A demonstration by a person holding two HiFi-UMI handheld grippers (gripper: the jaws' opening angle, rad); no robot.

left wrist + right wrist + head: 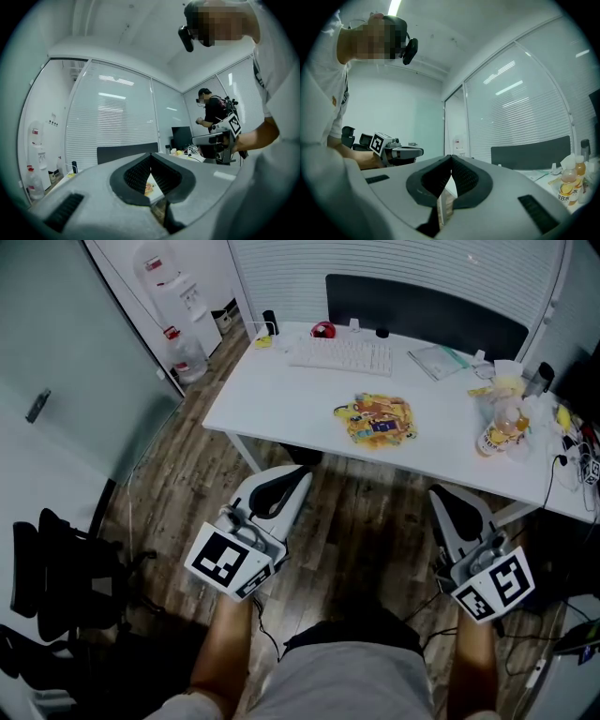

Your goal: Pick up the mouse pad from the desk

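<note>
Head view: the left gripper (298,474) and the right gripper (442,493) are level above the floor (366,512), just before the worktop (281,395) edge. Both have their fingers (137,174) pressed together, nothing between them. Farther, the mouse pad (377,420) lies flat on the worktop, before the keyboard (342,355), well apart from both grippers.

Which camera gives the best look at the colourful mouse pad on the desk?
The head view: the whole mouse pad lies in sight from above on the white desk. The left gripper view catches only a sliver between its shut fingers; the right gripper view shows none clearly.
</note>
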